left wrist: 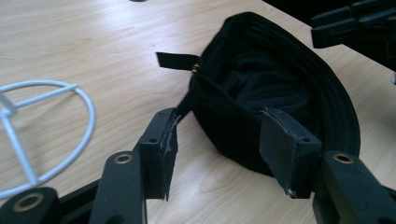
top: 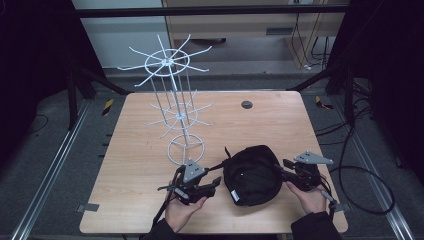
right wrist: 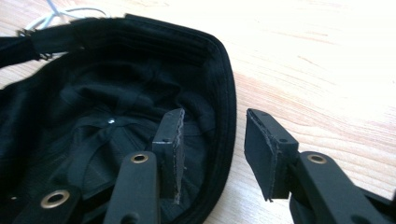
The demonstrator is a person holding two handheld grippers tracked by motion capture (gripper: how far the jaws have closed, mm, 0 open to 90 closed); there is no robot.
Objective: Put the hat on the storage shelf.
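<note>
Cap: a black cap (top: 251, 175) is lying upside down, its hollow facing up, with stitched rows on the brim and a strap with a small brass buckle sticking out toward the stand.
Cap's place: it is sitting on the near part of the table, between the two grippers.
Left gripper: the left gripper (left wrist: 219, 147) is standing released, its jaws gaping around the cap's near edge without pinching it.
Right gripper: the right gripper (right wrist: 212, 154) is also standing released, one jaw inside the cap, the other outside the brim.
Count: one cap, two grippers, one white wire stand (top: 172, 107) with two tiers of hooks.
Surface: a pale wooden table (top: 280, 125).
Room: dark, with cables (top: 360, 175) trailing on a grey floor.
</note>
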